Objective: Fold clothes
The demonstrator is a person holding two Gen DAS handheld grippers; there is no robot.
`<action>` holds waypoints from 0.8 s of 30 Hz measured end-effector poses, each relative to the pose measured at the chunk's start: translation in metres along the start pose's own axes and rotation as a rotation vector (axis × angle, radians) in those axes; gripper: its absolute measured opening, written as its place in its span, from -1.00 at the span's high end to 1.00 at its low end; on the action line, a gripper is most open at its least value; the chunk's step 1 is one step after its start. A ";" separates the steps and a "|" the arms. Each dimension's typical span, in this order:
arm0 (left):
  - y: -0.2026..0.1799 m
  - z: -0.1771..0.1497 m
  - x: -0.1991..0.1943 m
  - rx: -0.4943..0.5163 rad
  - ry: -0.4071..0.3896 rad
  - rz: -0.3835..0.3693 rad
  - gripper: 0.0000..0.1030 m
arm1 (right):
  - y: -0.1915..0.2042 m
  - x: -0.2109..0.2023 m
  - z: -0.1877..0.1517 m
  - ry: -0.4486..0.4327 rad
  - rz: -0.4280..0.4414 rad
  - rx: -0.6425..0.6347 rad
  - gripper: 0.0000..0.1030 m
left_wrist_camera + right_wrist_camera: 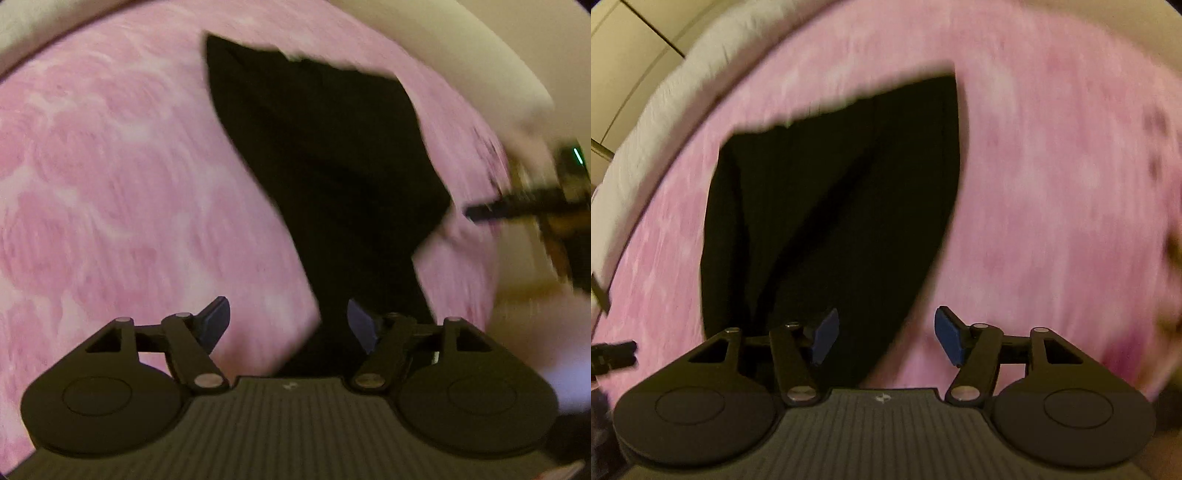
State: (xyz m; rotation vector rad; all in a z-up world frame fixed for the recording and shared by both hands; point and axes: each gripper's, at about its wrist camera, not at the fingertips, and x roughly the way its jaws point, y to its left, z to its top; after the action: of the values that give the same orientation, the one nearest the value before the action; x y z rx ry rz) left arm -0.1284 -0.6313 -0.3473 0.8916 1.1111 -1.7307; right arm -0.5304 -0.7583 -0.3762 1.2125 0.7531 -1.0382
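A black garment [325, 155] lies spread flat on a pink blanket [110, 166], its far edge near the blanket's far edge. The left gripper [290, 325] and right gripper [882, 338] hover above its near end, fingers apart, holding nothing. A good grasp likely means each pinching a near corner, evenly.

No readable text, label, brand or number anywhere. Only a small pale emblem, too blurred to make out, on the ribbed body of the left gripper [289, 321] and likewise on the right gripper [885, 334].
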 end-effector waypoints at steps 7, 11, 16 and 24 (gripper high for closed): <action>0.030 -0.077 -0.002 0.202 0.120 0.021 -0.24 | 0.047 0.009 -0.114 0.127 0.042 0.037 -0.21; 0.079 -0.113 -0.020 0.134 0.152 -0.011 0.02 | 0.085 0.004 -0.158 0.102 0.052 0.021 -0.34; 0.120 -0.147 -0.024 0.011 0.183 -0.105 0.04 | 0.123 0.007 -0.219 0.088 0.049 0.057 -0.35; 0.126 -0.162 -0.063 -0.032 0.053 -0.172 1.00 | 0.191 0.021 -0.297 0.142 0.135 0.079 -0.35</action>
State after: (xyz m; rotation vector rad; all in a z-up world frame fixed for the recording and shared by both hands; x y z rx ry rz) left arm 0.0289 -0.4909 -0.3866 0.8476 1.2793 -1.8315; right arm -0.3266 -0.4693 -0.3886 1.3973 0.7344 -0.8849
